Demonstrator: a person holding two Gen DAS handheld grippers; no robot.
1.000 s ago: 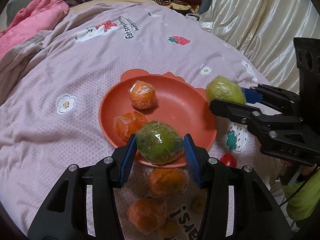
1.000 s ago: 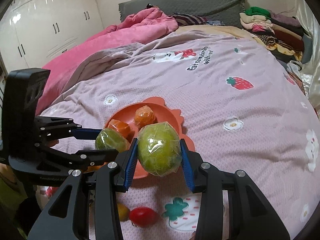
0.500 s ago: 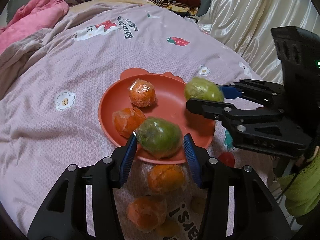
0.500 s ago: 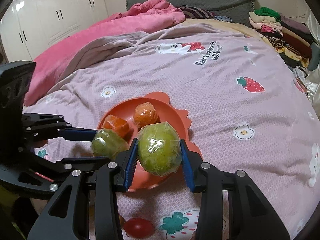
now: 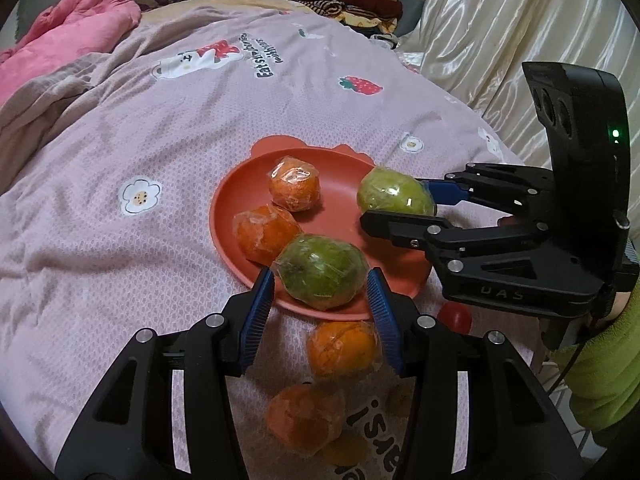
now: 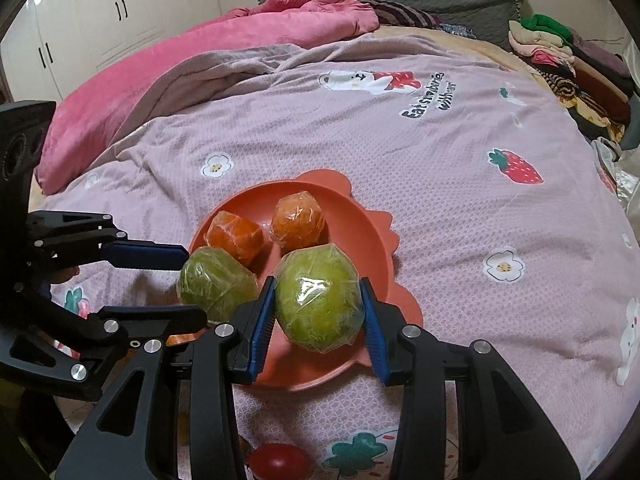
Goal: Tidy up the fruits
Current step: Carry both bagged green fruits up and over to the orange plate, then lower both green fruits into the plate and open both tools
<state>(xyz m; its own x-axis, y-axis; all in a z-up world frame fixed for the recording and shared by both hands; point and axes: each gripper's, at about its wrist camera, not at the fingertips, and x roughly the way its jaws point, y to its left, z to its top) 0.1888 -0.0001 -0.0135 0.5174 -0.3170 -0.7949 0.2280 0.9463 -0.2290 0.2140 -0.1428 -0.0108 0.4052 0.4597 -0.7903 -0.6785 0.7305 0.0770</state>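
Black fingers of the left gripper [image 5: 320,280] cover part of the loose oranges [image 5: 343,348] on the quilt [image 5: 120,120]; a red fruit [image 6: 279,460] is cut off at the right view's lower edge. Both grippers slope down over the orange plate [image 5: 340,184]. The left one clamps a dark green fruit [image 5: 322,272] above the near rim. The right gripper [image 6: 319,308] clamps a paler green fruit [image 6: 318,300] over the plate's right side. Two wrapped oranges [image 6: 297,220] lie on the plate. A green sleeve [image 5: 608,360] shows behind the right gripper.
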